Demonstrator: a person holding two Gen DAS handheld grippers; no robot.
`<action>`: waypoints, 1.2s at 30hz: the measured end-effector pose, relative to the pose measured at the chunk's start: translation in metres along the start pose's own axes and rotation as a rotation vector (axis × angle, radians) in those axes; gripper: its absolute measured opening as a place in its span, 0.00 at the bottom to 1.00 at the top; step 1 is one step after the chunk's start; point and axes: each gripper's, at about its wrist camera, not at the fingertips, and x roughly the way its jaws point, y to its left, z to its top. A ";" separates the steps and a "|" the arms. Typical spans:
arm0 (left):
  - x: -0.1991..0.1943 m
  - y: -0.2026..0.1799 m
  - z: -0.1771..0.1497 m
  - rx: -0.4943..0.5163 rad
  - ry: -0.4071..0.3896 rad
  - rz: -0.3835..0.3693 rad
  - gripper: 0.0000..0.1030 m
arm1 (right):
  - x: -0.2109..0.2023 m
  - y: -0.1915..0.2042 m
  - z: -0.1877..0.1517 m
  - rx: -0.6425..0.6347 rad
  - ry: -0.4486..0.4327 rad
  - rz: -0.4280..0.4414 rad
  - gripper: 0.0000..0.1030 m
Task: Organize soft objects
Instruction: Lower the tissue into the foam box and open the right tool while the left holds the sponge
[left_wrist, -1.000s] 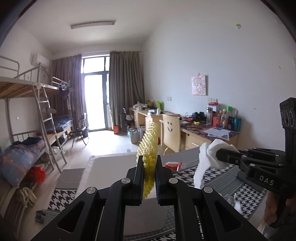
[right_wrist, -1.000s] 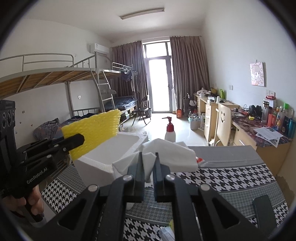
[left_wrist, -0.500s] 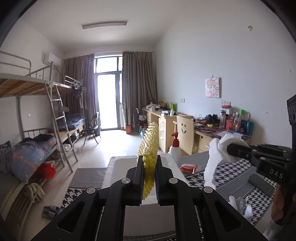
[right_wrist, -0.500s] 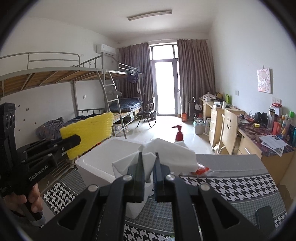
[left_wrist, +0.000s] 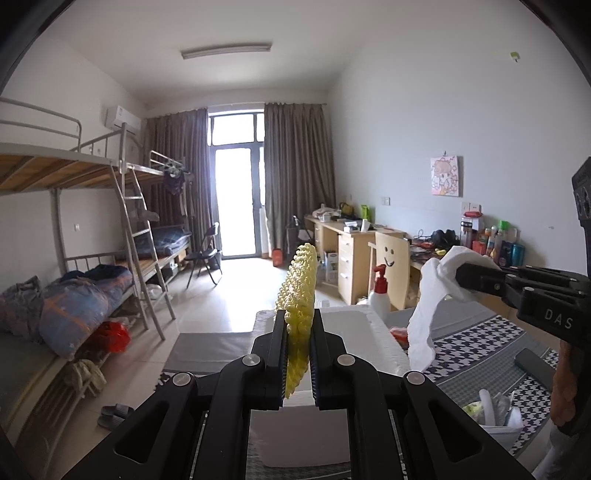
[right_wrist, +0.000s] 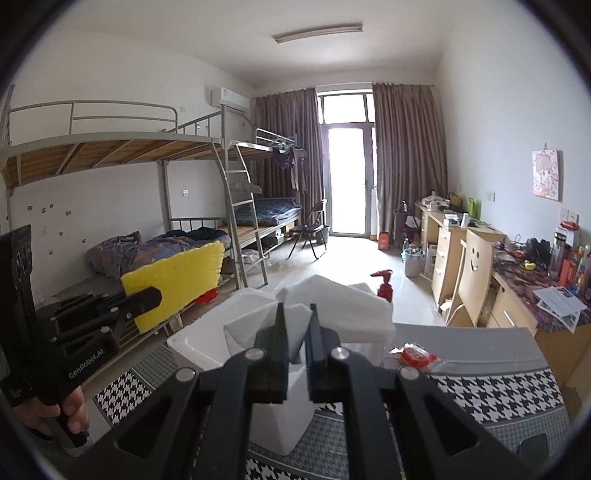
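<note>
Left gripper (left_wrist: 299, 354) is being kept clamped on the yellow foam (left_wrist: 300, 291), jaws narrow, foam pinched edge-on between the pads and sticking up and forward past the tips. From the right wrist view the same foam (right_wrist: 173, 286) is being seen as a flat sheet held up in the air, off to the left of the right tool.

Right gripper (right_wrist: 295, 334) is being kept clamped on the white cloth (right_wrist: 332, 310), jaws narrow, cloth bunched between the pads and spreading ahead of them. From the left wrist view the cloth (left_wrist: 430, 295) is being seen hanging down from the right tool's tips, off to the right of the left tool.

White box (left_wrist: 354, 325) is lying just ahead of and below both tools, on the checked mat (right_wrist: 491, 387); both soft items are being held above it, not touching it. Pump bottle (left_wrist: 379, 291) is standing beyond the box. Red packet (right_wrist: 415, 356) is lying on the mat, just right of the right tool's tips
</note>
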 end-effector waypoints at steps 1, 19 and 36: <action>0.000 0.000 0.000 0.000 0.000 0.002 0.10 | 0.002 0.002 0.000 -0.004 0.003 0.004 0.09; 0.007 0.026 -0.008 -0.037 0.019 0.054 0.11 | 0.045 0.016 0.000 -0.036 0.078 0.057 0.09; 0.014 0.039 -0.016 -0.061 0.044 0.057 0.10 | 0.086 0.018 -0.005 -0.018 0.190 0.074 0.09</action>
